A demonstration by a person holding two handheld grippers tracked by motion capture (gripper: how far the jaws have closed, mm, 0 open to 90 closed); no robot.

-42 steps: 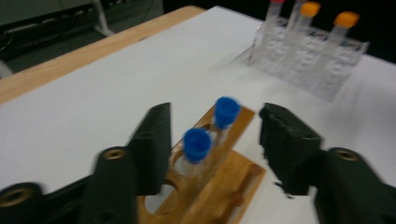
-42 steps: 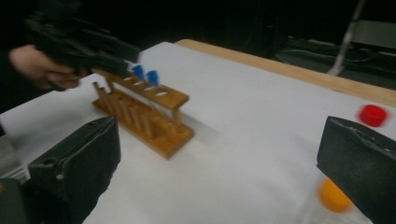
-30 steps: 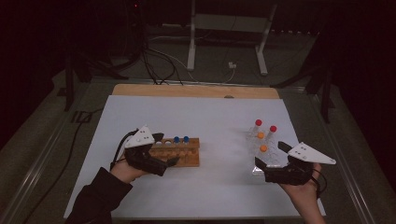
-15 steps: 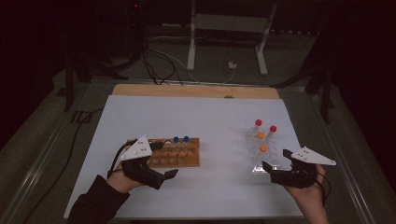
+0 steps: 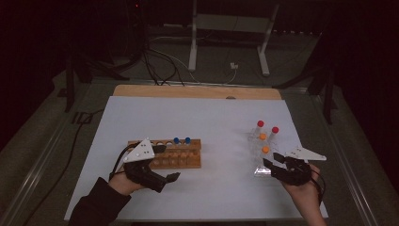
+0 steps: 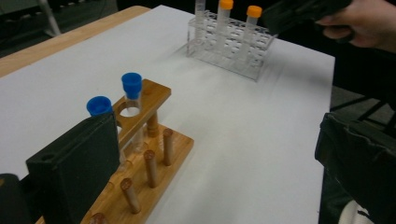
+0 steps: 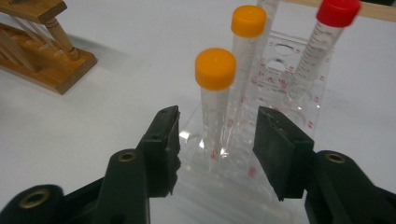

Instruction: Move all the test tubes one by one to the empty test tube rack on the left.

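on the left of the white desk (image 5: 188,117), the left tongs (image 5: 171,177) sit beside the near end of the wooden rack (image 5: 181,155), one flat black pad set against its end and the other well off to the side, so they stand open with nothing gripped; it looks like they are there to brace the rack. that rack is warm, varnished wood with round holes on top and turned pegs below, and it carries two clear tubes with blue caps (image 6: 131,85).

toward the right stands the clear plastic rack (image 5: 263,157), glossy and see-through, with printed red numbers by its holes. it holds slim, marked tubes, two red-capped at the back and two orange-capped in front. the nearest orange-capped tube (image 7: 215,100) rises upright in the rack's near end, between the pads of the right tongs (image 7: 217,140). those have just been closing, yet a gap shows on either side, so they are not gripping it; the low approach seems meant to take the tube by its body.
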